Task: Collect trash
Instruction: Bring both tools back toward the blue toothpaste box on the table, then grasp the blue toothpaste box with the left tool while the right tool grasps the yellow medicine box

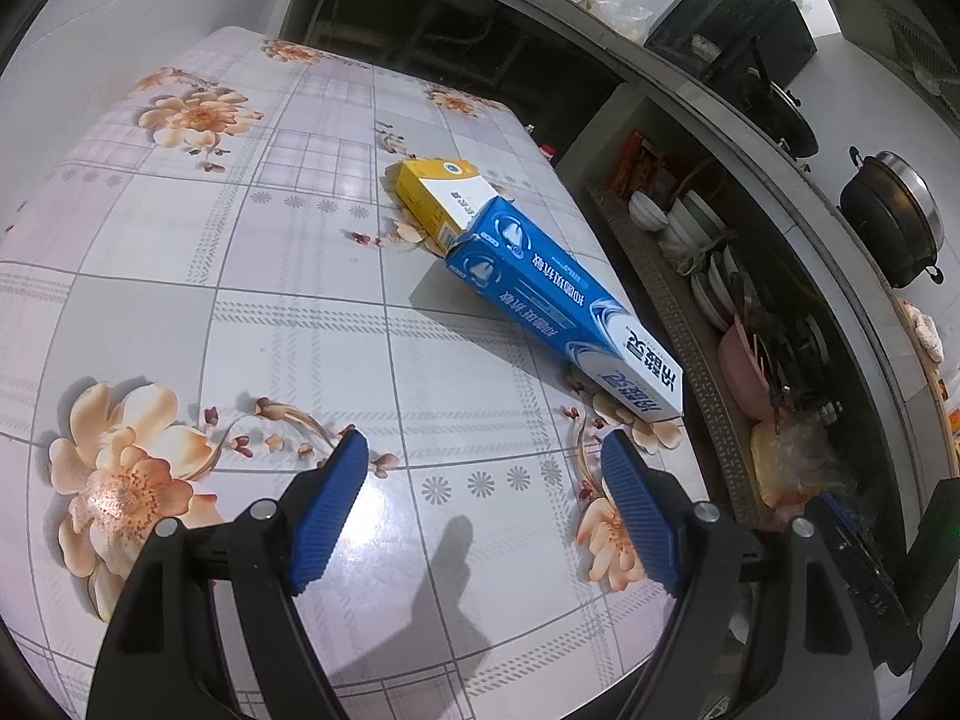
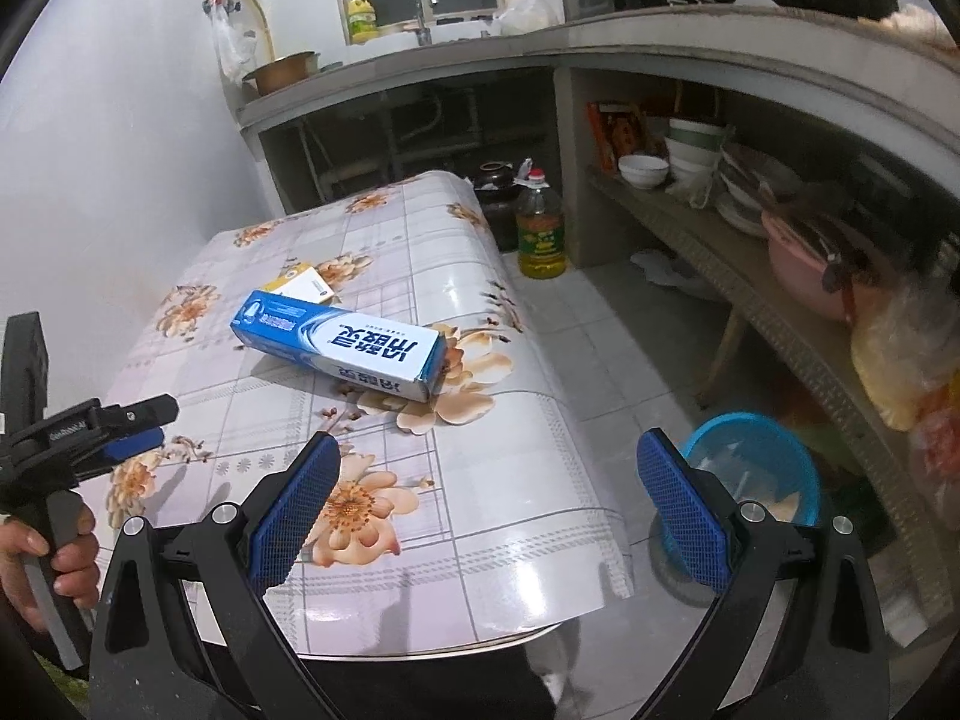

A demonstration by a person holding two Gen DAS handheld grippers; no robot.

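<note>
A long blue and white toothpaste box [image 1: 558, 306] [image 2: 339, 345] lies on the flowered tablecloth [image 1: 240, 312], its far end propped on a small yellow and white box [image 1: 441, 195] [image 2: 300, 283]. My left gripper [image 1: 483, 450] hovers open just short of the blue box's near end, nothing between its blue pads. My right gripper [image 2: 489, 450] is open too, above the table's near right corner, empty. The left gripper [image 2: 132, 429] also shows at the left edge of the right wrist view, held in a hand [image 2: 48, 546].
A blue plastic basket [image 2: 756, 468] stands on the tiled floor right of the table. A bottle of oil [image 2: 540, 228] and a dark jar [image 2: 495, 192] stand beyond the table. A concrete counter with a shelf of bowls [image 2: 690, 162] and plates runs along the right.
</note>
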